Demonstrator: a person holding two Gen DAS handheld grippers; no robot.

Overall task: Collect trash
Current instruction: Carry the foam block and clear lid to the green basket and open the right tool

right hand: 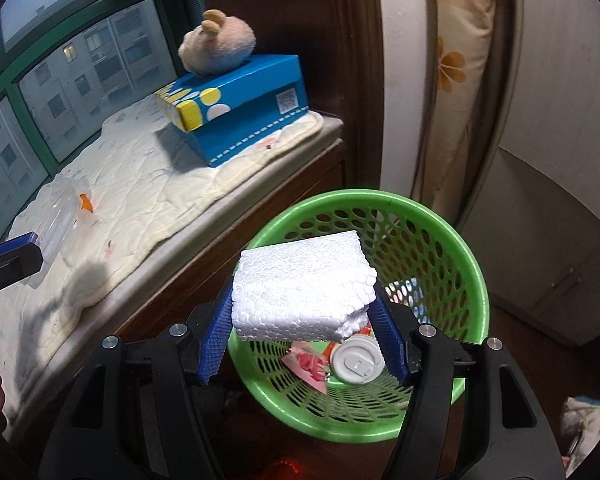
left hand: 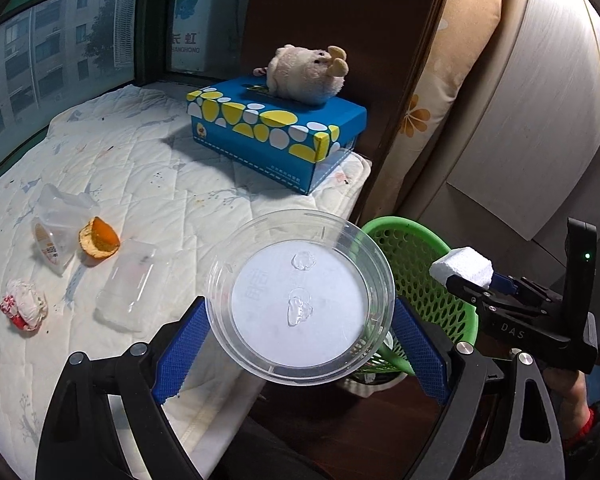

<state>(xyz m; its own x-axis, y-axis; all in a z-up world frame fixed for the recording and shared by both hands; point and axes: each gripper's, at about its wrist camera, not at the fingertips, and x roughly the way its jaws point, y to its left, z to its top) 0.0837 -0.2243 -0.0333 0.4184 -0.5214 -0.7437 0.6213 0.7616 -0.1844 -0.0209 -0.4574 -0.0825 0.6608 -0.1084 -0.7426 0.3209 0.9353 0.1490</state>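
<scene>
My left gripper [left hand: 300,312] is shut on a clear round plastic lid [left hand: 300,296] and holds it at the quilt's edge, beside the green mesh basket [left hand: 416,256]. My right gripper [right hand: 304,304] is shut on a white foam block [right hand: 304,288] and holds it over the green basket [right hand: 440,216]; it also shows in the left wrist view [left hand: 462,268]. The basket holds a white cup lid [right hand: 356,362] and a pink wrapper [right hand: 306,364]. An orange peel [left hand: 100,238], a clear bag [left hand: 58,226], a clear box [left hand: 130,288] and a crumpled wrapper [left hand: 23,304] lie on the quilt.
A blue tissue box [left hand: 276,128] with a plush toy [left hand: 308,74] on top stands at the quilt's far end by the window [left hand: 52,52]. A dark wooden panel [left hand: 340,20], a flowered cushion [left hand: 440,92] and pale cabinets [right hand: 560,240] stand to the right.
</scene>
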